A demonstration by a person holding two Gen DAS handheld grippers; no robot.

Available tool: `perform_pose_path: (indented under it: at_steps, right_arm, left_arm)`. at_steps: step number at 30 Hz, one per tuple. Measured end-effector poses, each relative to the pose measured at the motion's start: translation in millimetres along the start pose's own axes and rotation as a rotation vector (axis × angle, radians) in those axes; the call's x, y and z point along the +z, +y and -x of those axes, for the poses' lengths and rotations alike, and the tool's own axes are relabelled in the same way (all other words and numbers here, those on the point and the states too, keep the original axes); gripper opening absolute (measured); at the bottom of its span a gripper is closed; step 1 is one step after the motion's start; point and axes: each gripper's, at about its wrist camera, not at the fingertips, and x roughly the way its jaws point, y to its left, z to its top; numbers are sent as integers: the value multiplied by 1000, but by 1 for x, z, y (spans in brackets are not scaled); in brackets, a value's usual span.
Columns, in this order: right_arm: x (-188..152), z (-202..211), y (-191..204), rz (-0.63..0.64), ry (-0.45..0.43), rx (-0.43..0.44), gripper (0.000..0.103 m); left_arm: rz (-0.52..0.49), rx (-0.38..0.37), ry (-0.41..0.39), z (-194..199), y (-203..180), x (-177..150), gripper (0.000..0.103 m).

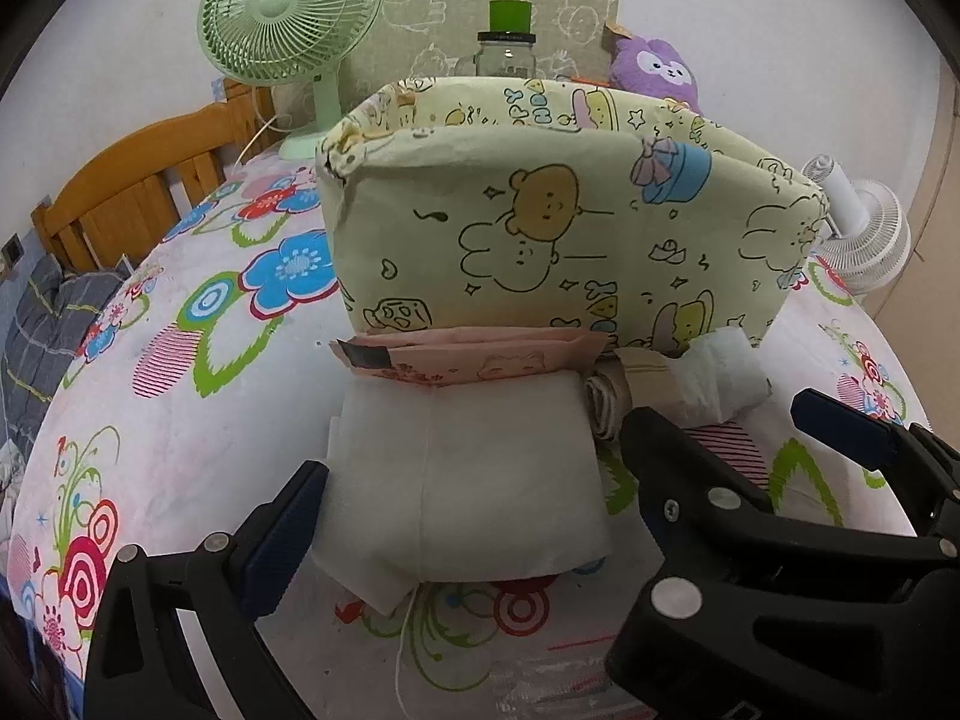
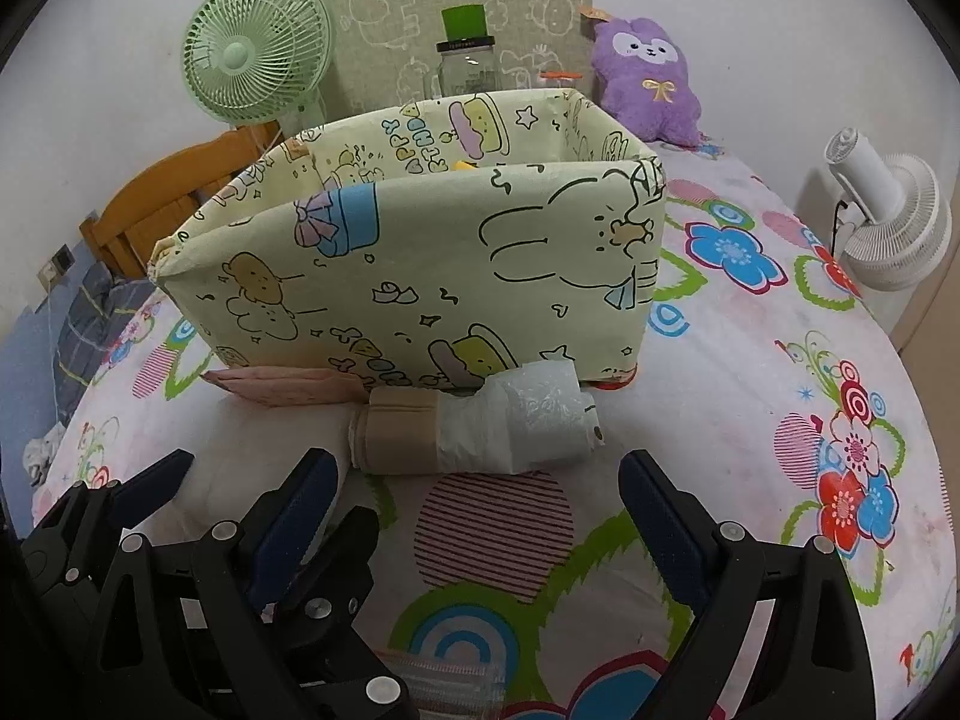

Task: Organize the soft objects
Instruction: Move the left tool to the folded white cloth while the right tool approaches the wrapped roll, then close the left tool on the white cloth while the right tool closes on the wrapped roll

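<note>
The left gripper [image 1: 474, 480] is spread, its fingers flanking a white folded cloth [image 1: 462, 474] lying on the floral bedsheet [image 1: 180, 396]. The right gripper [image 2: 474, 510] is spread and empty before a plastic bag roll [image 2: 480, 429]. A pink pack [image 1: 468, 357] and the roll lie against the cartoon-print box [image 1: 570, 228].

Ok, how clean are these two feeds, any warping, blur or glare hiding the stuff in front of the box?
Left wrist: strong fisheye bend, the box bulges and corners go black; the white pack between the left gripper fingers looks pale but readable. Right wrist: same curved edges; the roll is sharp, lighting is flat and even, with no harsh glare.
</note>
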Motion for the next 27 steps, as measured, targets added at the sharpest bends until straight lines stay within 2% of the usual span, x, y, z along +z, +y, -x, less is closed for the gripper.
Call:
perform_pose_path:
  at_steps: [11, 14, 16, 27]
  right_arm:
    - [0, -8, -2, -8, 19, -5, 96]
    - [1, -11, -3, -11, 27, -4, 96]
    - [1, -12, -3, -12, 29, -3, 96]
    - [-1, -7, -3, -14, 19, -4, 96]
  left_arm:
    - [5, 9, 11, -5, 2, 0, 100]
    - [9, 24, 11, -6, 3, -1, 95]
    - [11, 36, 6, -6, 4, -1, 88]
    - [25, 33, -13, 1, 6, -2, 78]
